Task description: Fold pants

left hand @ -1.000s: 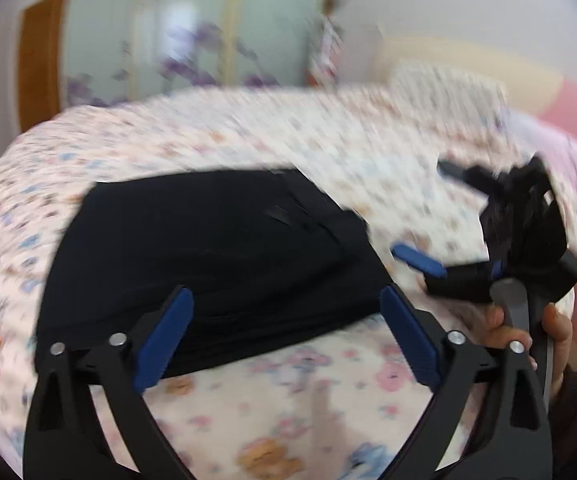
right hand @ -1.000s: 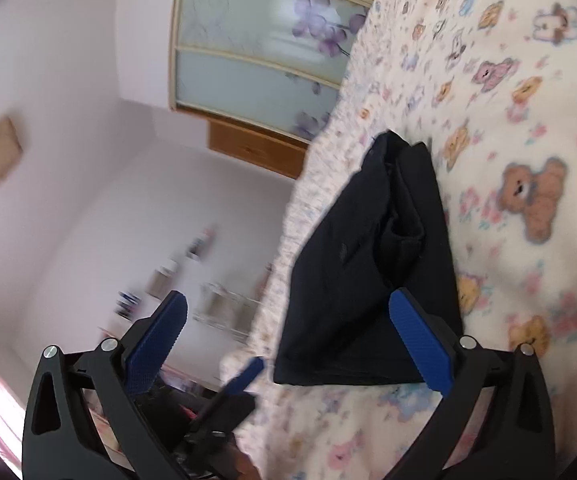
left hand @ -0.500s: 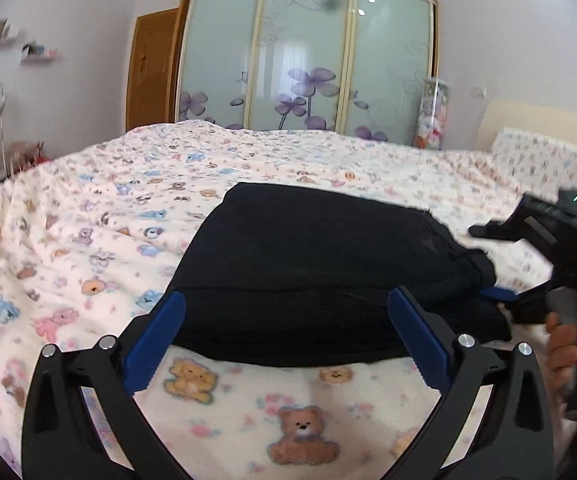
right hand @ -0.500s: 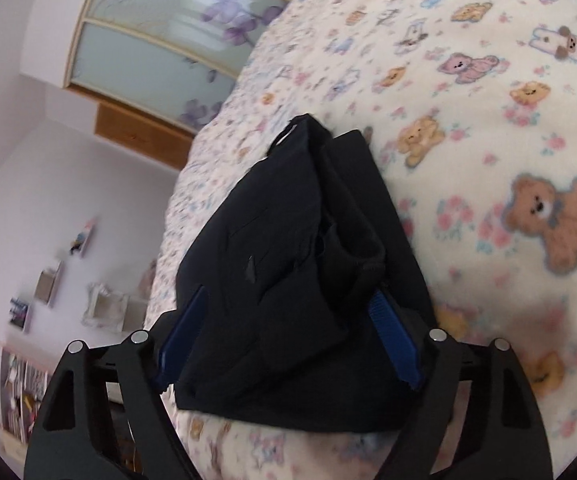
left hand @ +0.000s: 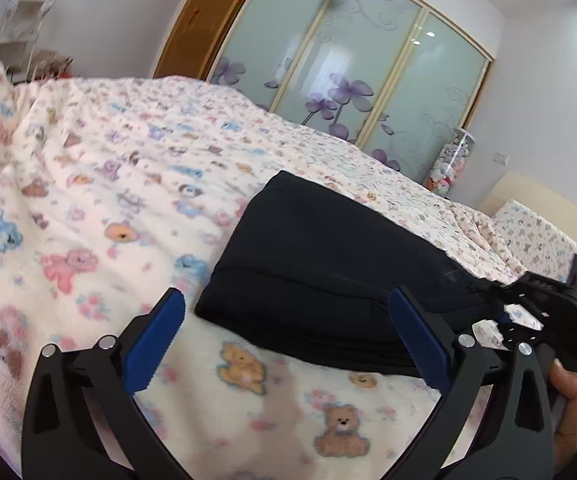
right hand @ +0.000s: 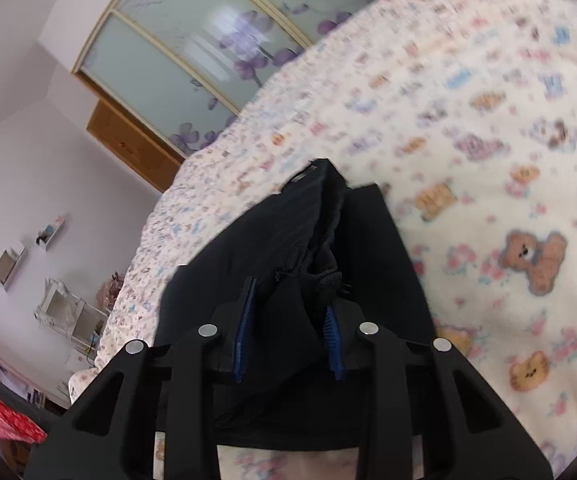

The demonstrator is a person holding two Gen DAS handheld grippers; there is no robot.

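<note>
Black pants (left hand: 328,256) lie folded into a thick rectangle on the teddy-bear blanket (left hand: 88,200). My left gripper (left hand: 284,308) is open just in front of their near edge, its blue pads (left hand: 156,340) wide apart and touching no fabric. In the left wrist view my right gripper (left hand: 544,312) reaches the pants' right end, with a hand (left hand: 568,400) behind it. Seen from the right wrist, the right gripper (right hand: 288,296) is closing. A bunched fold of the pants (right hand: 272,240) is pinched between its pads (right hand: 244,320).
The blanket (right hand: 488,160) covers the whole bed. A frosted sliding wardrobe (left hand: 348,60) with purple flowers and a wooden door (left hand: 204,24) stand behind it. A pillow (left hand: 536,232) and a jar of plush toys (left hand: 452,160) are at the right. White shelves (right hand: 60,308) stand beside the bed.
The right gripper's jaws have gone from wide apart to closed on the end of the pants. The left gripper has rolled and shifted along the pants' near edge, staying open.
</note>
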